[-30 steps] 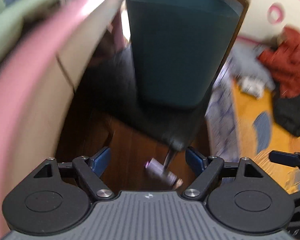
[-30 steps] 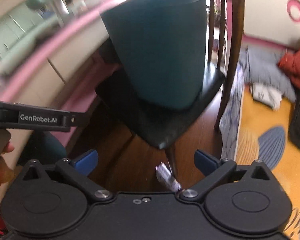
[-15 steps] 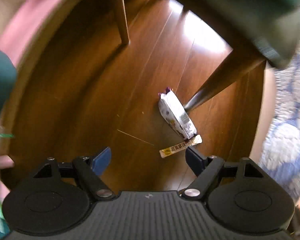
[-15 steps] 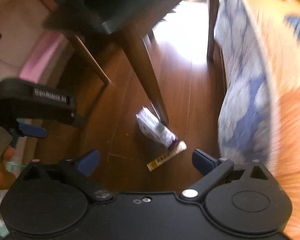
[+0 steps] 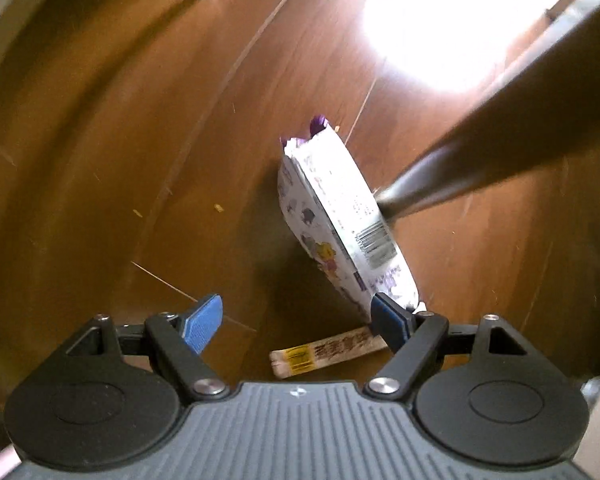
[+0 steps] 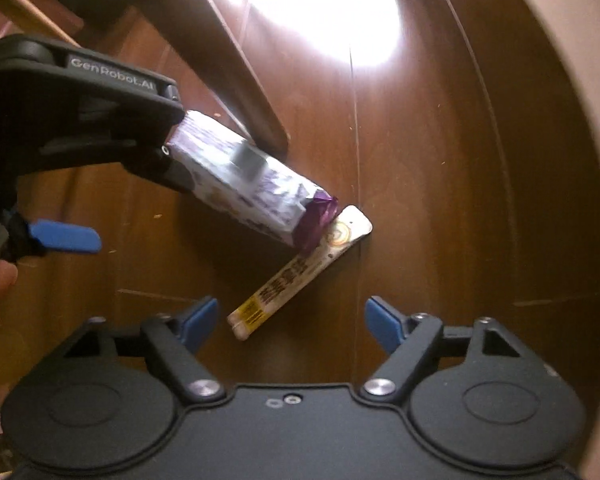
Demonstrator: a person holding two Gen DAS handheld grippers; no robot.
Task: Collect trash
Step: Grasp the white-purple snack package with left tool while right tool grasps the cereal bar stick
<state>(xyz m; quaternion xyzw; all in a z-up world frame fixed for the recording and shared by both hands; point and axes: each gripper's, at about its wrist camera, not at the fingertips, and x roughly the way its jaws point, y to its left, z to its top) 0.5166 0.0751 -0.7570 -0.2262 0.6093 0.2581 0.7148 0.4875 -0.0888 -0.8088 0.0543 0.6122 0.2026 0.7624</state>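
Note:
A white and purple snack packet [image 5: 332, 216] lies on the wooden floor against a chair leg [image 5: 480, 156]. A thin yellow and brown stick wrapper [image 5: 324, 352] lies by its near end. My left gripper [image 5: 300, 320] is open, low over the floor, its right pad touching the packet's near end. In the right wrist view the packet [image 6: 252, 188] and the stick wrapper [image 6: 300, 276] lie just ahead of my open right gripper [image 6: 292, 316]. The left gripper's body [image 6: 72, 120] reaches in from the left, over the packet's far end.
The dark chair leg [image 6: 228, 56] slants down to the floor beside the packet. Bright sun glare [image 5: 452, 20] falls on the floorboards beyond. A pale curved edge [image 6: 572, 160] borders the floor on the right.
Both grippers have tipped down from the chair and teal bin to the floor and come in close to the packet and stick wrapper. Both stay open.

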